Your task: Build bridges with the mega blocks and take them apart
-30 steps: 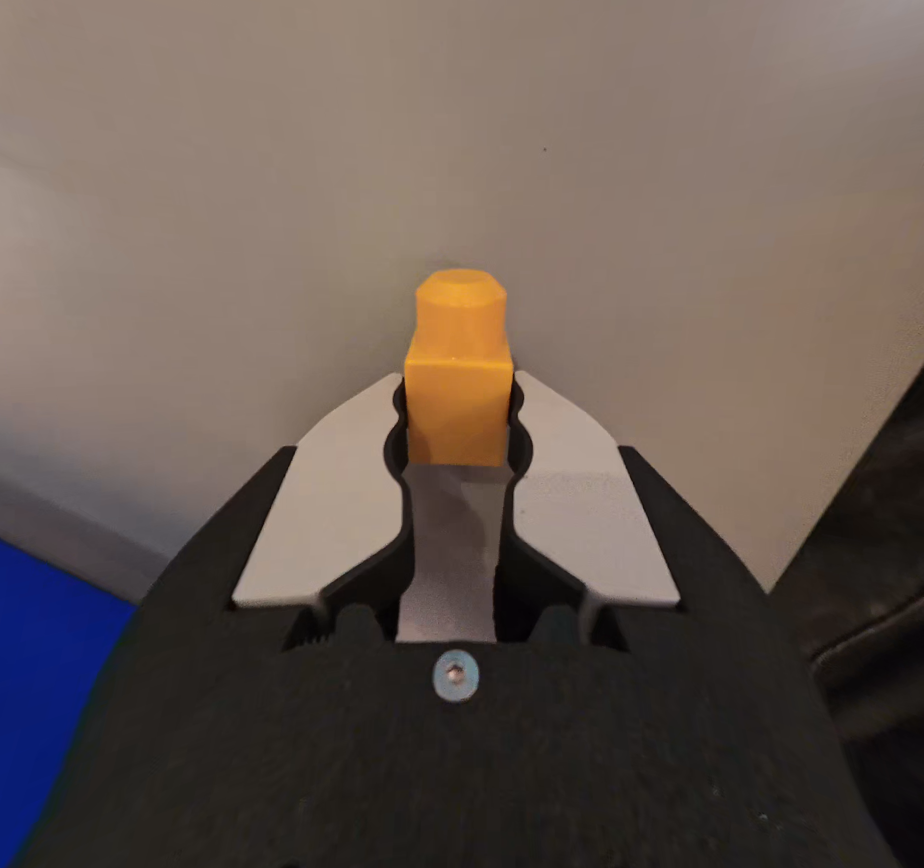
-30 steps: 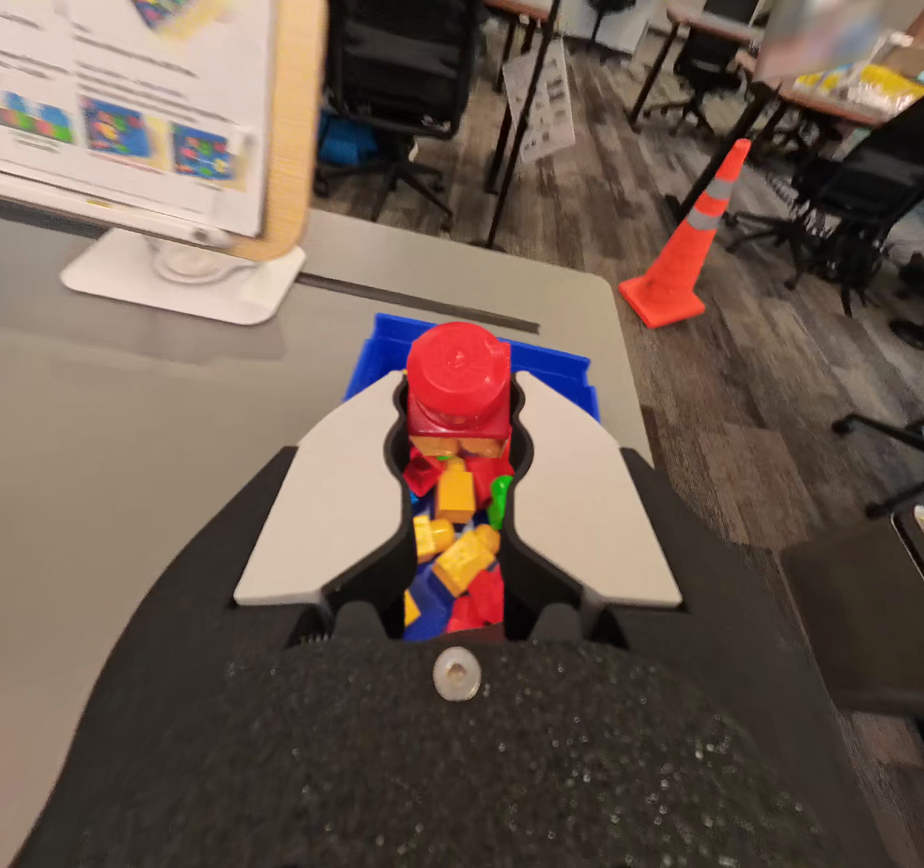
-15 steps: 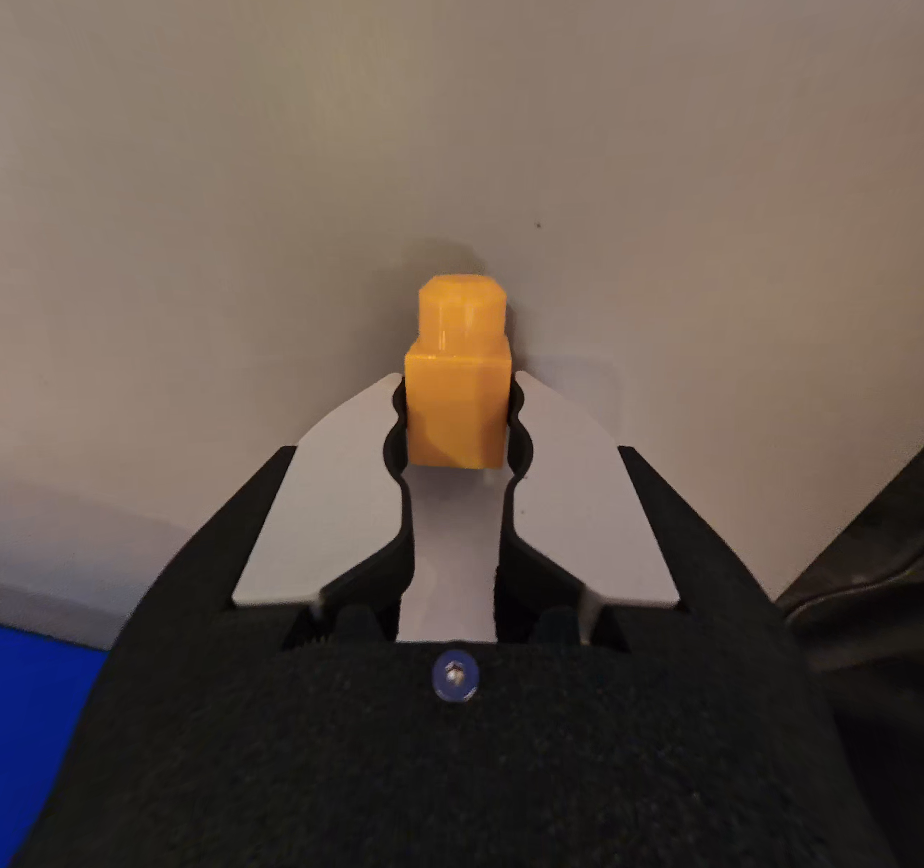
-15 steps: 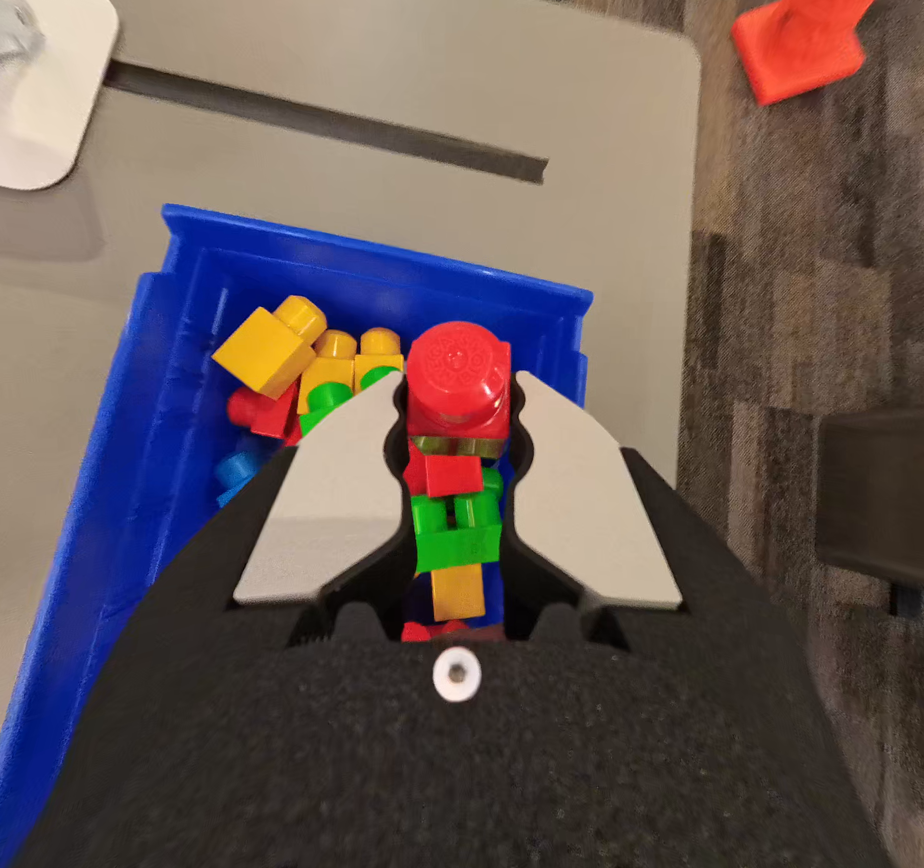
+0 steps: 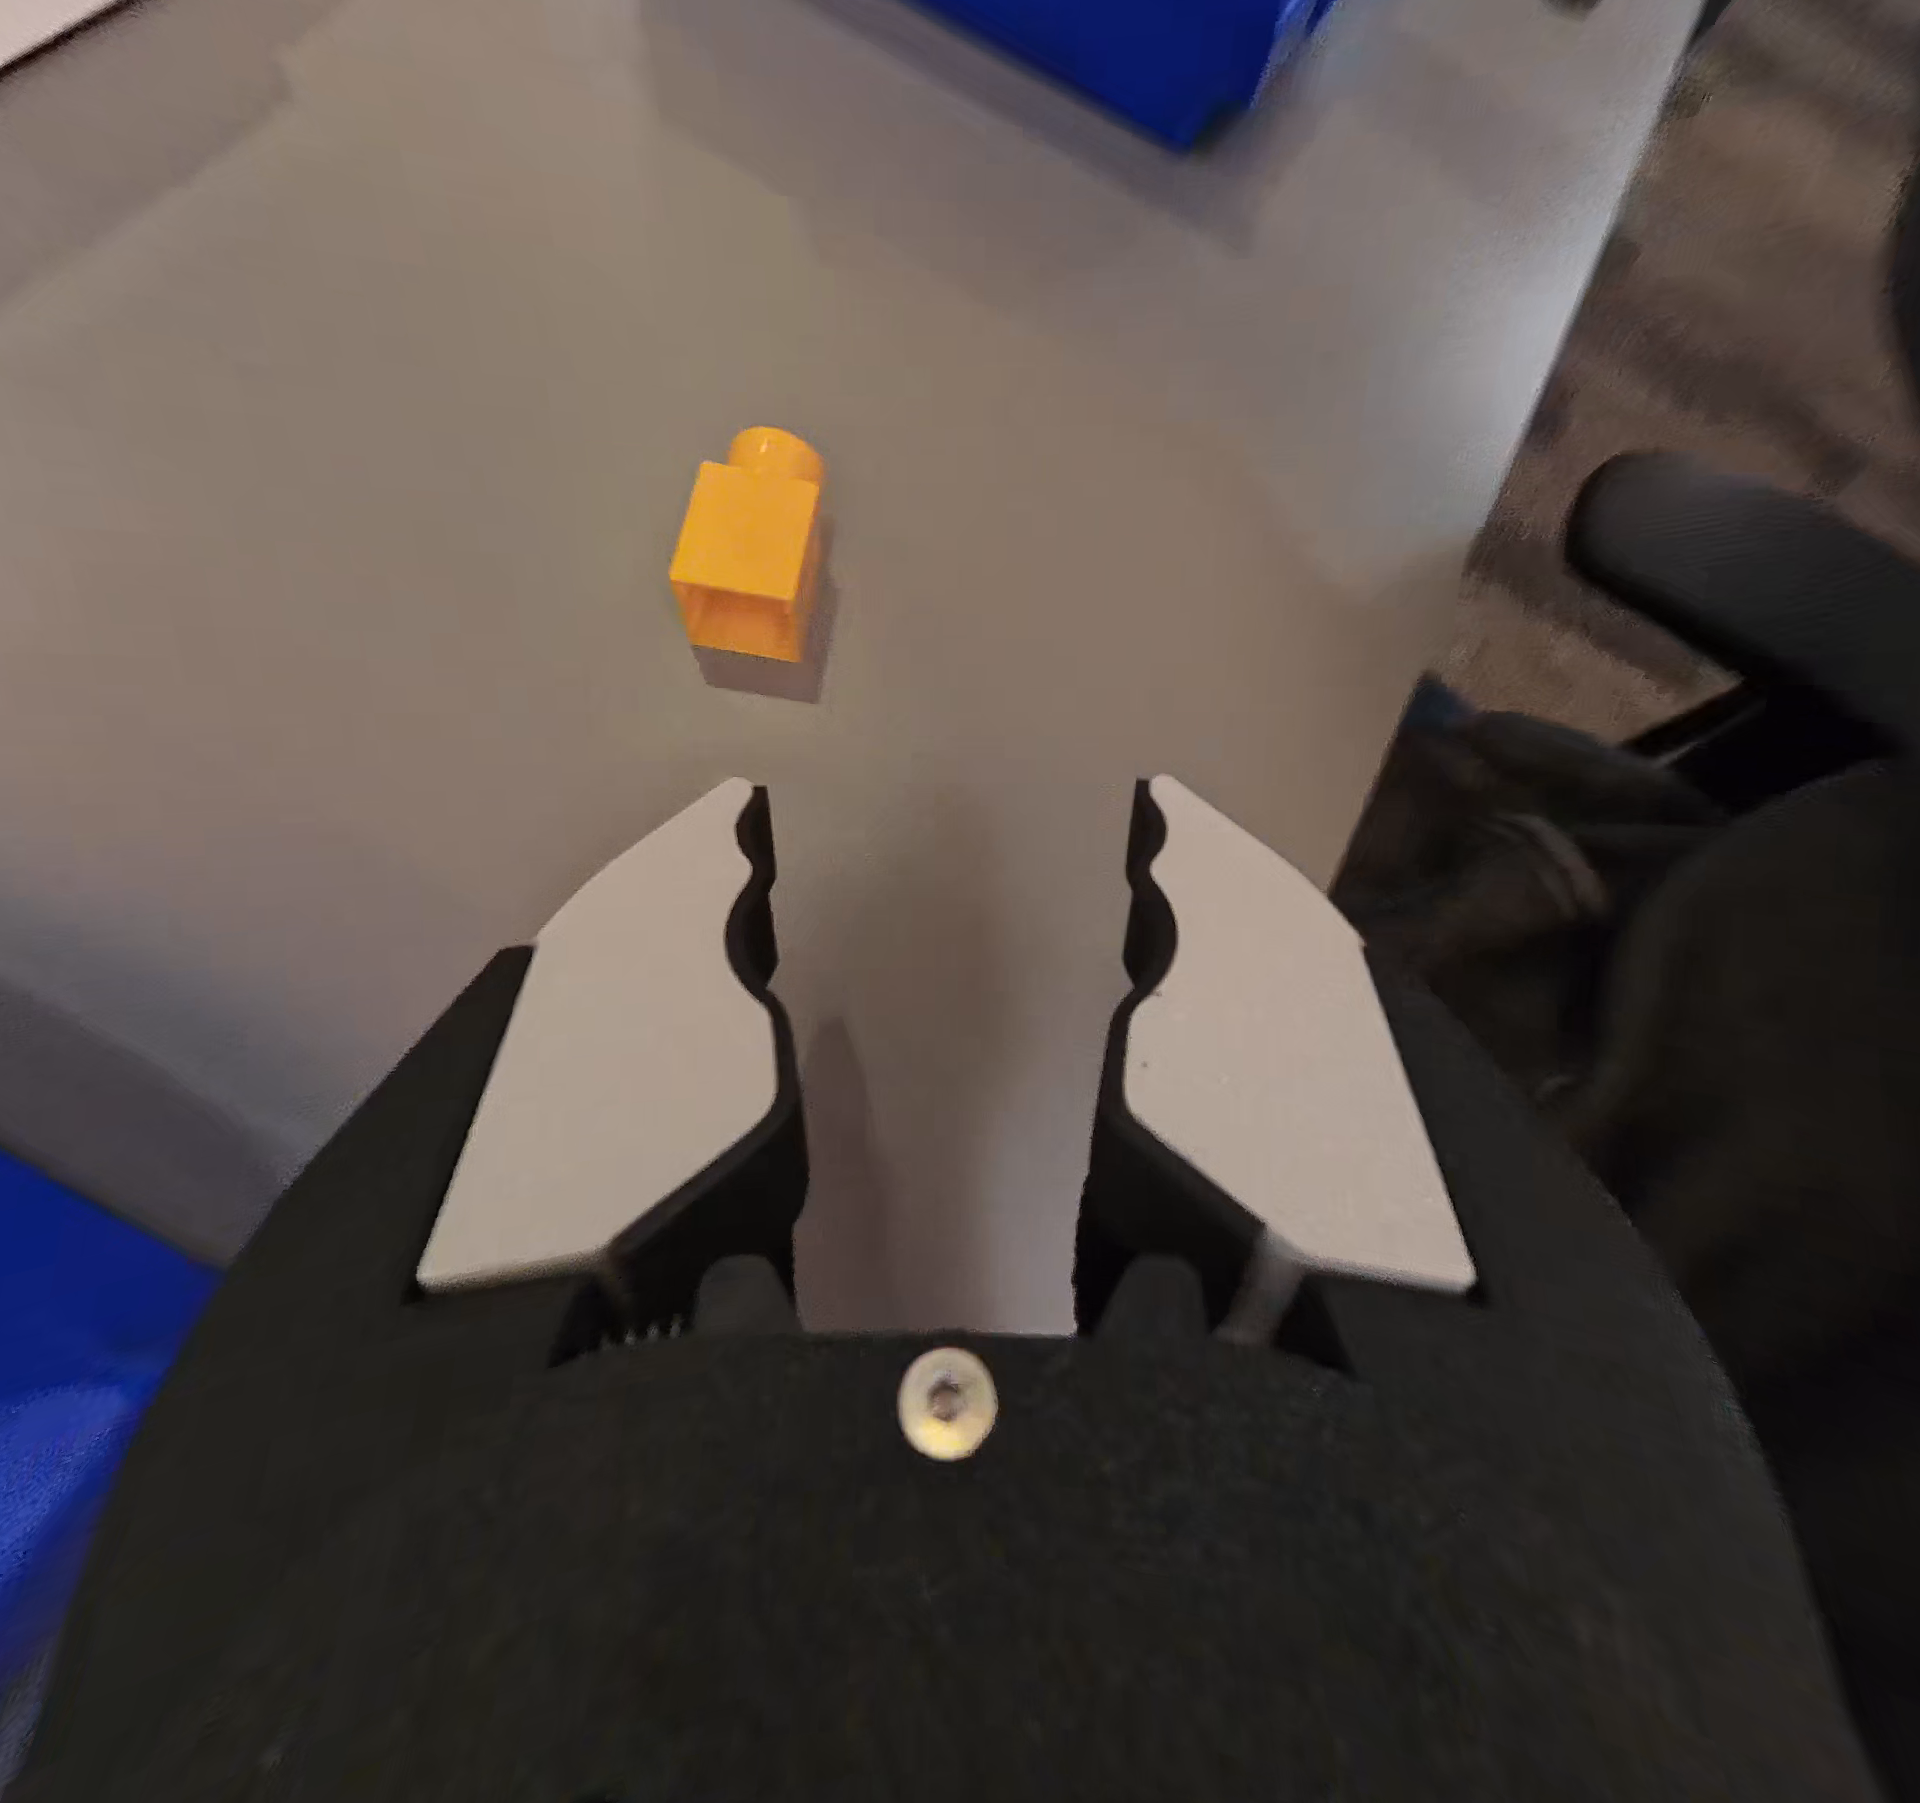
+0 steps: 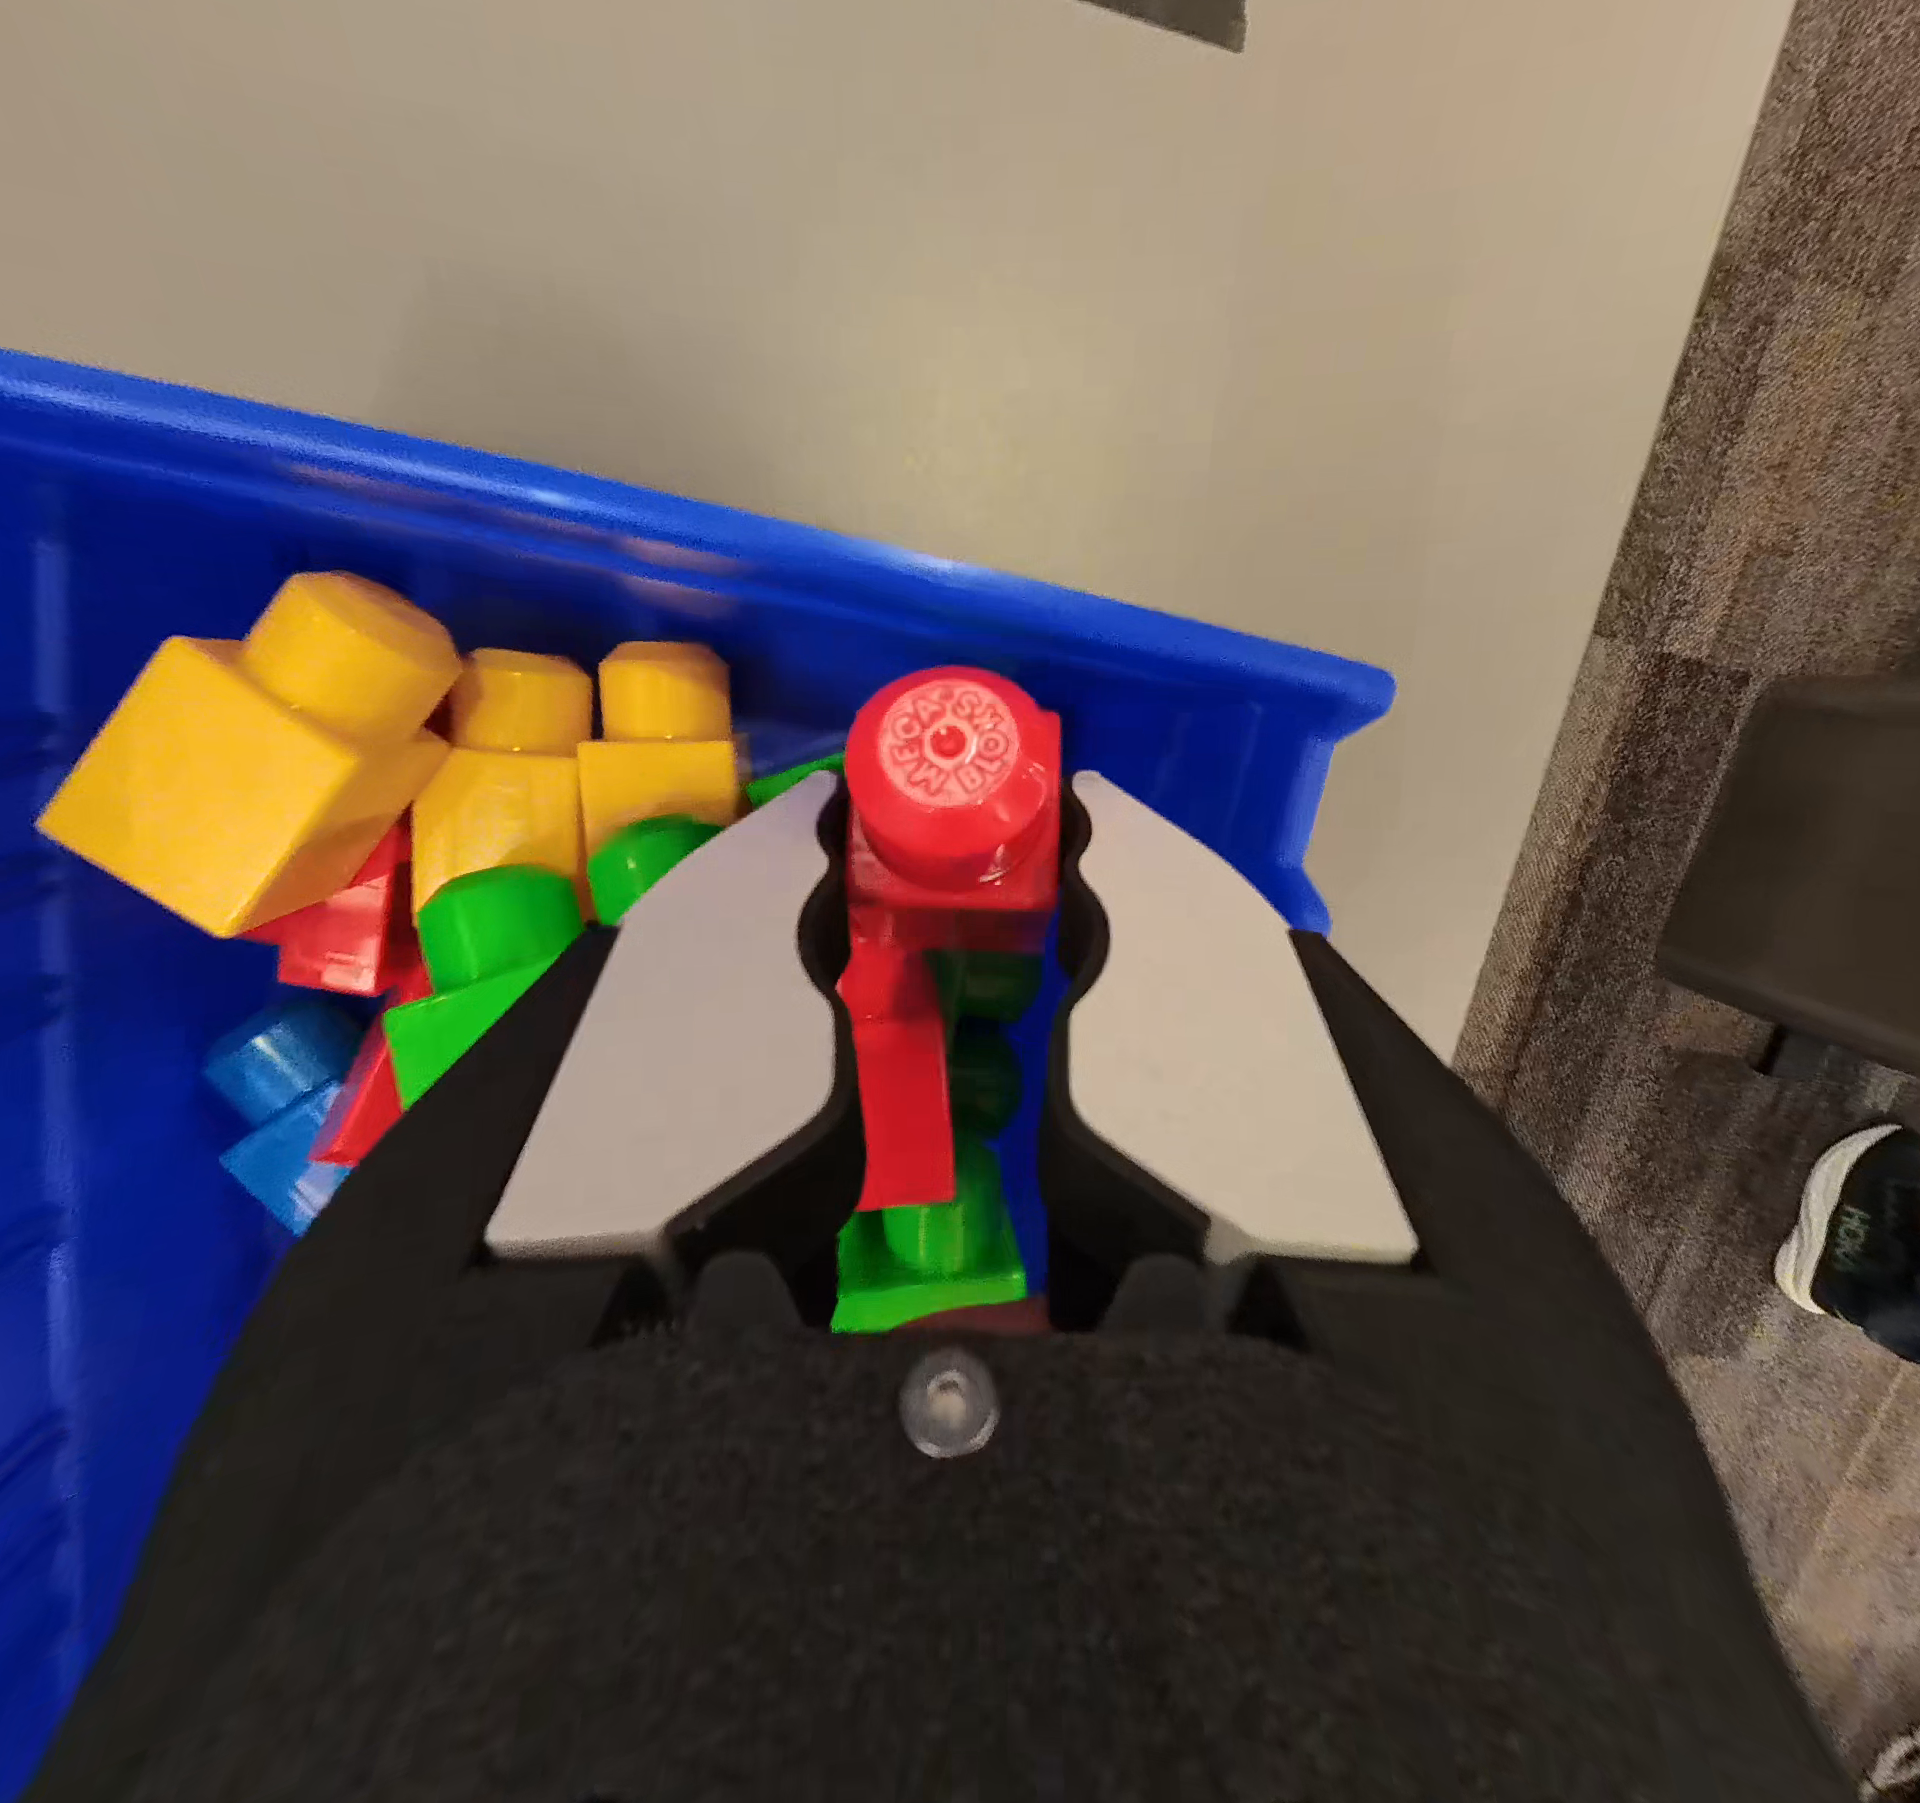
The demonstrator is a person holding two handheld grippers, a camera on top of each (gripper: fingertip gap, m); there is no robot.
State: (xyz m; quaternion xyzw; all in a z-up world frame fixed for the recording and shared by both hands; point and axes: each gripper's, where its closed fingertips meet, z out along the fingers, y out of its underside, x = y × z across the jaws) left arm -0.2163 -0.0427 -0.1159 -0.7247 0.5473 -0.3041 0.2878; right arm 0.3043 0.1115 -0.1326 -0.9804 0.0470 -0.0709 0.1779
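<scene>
Orange block (image 5: pixel 750 548) loose on table, red block (image 6: pixel 951 803) clamped over bin (image 6: pixel 1143 641)

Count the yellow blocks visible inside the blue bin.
3: a large tilted one at far left, and two side by side right of it, inside the blue bin. More may be hidden.

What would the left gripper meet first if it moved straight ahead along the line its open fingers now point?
Probably the bare grey tabletop. The left gripper points just right of the orange single-stud block, so it would likely pass beside it, though depth is unclear.
</scene>
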